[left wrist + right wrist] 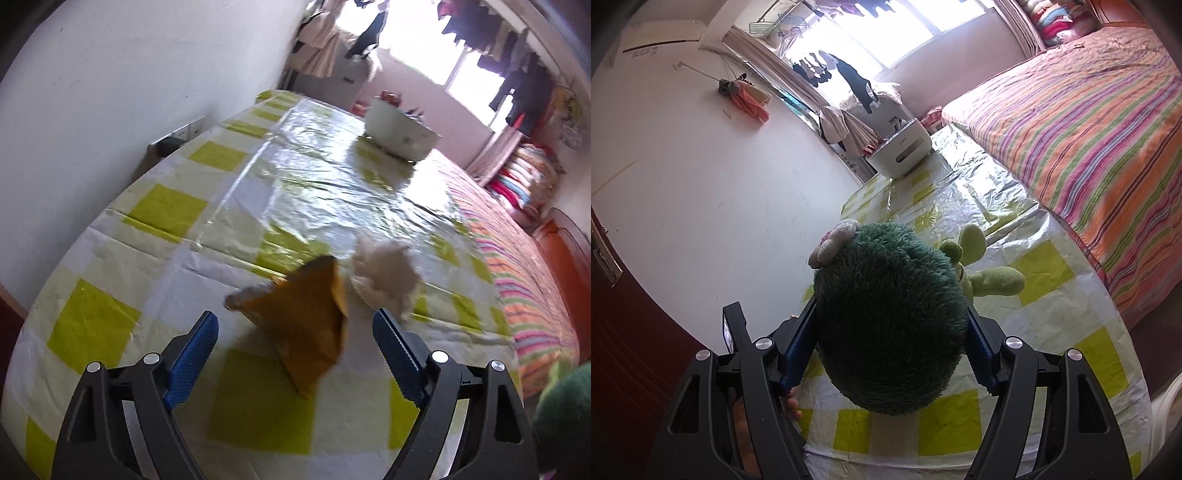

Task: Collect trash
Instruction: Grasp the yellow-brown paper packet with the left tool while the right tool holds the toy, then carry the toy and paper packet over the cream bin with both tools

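Observation:
In the left wrist view a crumpled yellow-brown wrapper (306,317) lies on the checkered table (155,206), between and just ahead of my left gripper's (295,328) wide-open blue fingers. A white crumpled tissue ball (384,273) sits just right of the wrapper. In the right wrist view my right gripper (890,321) is shut on a dark green furry plush toy (890,325) with a pink flower and light green limbs, held over the table (1045,266). The toy's edge also shows in the left wrist view (565,413).
A white bin (399,129) with items inside stands at the table's far end, also seen in the right wrist view (901,147). A striped bed (1089,122) runs along the table's right side. A white wall (110,92) borders the left.

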The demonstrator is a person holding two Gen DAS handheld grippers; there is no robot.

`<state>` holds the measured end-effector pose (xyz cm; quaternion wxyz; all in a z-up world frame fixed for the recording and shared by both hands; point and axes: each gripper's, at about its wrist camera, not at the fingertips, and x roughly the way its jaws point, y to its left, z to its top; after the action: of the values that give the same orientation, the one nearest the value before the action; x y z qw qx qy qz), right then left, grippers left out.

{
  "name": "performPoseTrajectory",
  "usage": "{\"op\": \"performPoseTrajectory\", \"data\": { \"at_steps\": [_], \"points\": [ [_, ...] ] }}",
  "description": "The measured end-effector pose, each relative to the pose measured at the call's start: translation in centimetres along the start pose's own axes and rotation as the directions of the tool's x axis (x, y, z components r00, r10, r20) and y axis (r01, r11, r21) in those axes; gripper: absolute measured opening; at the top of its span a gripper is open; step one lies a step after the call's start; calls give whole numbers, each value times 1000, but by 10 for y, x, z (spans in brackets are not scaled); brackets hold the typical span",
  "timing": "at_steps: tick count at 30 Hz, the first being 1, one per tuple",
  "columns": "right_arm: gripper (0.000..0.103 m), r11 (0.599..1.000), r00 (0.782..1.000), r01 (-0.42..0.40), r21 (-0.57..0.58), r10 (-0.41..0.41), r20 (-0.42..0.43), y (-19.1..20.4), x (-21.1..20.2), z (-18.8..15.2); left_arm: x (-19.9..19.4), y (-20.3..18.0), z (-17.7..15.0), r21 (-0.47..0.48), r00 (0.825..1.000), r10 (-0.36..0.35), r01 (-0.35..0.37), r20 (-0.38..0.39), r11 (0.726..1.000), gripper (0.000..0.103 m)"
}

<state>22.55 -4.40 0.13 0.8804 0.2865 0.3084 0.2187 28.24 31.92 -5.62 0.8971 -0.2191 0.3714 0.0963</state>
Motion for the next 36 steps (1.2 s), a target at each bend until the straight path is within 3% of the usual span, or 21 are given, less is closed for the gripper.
{"op": "performPoseTrajectory", "data": {
  "at_steps": [3, 4, 5, 8, 14, 25, 36],
  "points": [
    [69, 1000, 1000, 0, 2, 0, 3, -1, -2, 1, 2, 6, 2, -20, 1000, -16, 16, 2, 1000, 80],
    [69, 1000, 1000, 0, 4, 0, 4, -2, -3, 2, 3, 7, 2, -14, 1000, -20, 20, -3, 1000, 58],
    [69, 1000, 1000, 1, 5, -1, 6, -3, -5, 3, 3, 6, 1, -3, 999, -31, 31, -10, 1000, 49],
    [69, 1000, 1000, 2, 4, -2, 13, -4, -9, 4, 1, 7, 1, 1, 997, -73, 73, -17, 997, 38],
    [69, 1000, 999, 5, -11, -4, 50, 1, -28, 7, -17, -5, -11, 82, 996, -87, 89, -26, 993, 32],
    [69, 999, 997, 21, -38, -18, 72, 2, -52, -2, -67, -23, -36, 145, 986, -164, 162, 5, 976, 31],
    [69, 996, 994, 56, -67, -49, 99, -3, -86, -13, -110, -73, -73, 276, 960, -278, 271, -13, 922, 31]
  ]
}}
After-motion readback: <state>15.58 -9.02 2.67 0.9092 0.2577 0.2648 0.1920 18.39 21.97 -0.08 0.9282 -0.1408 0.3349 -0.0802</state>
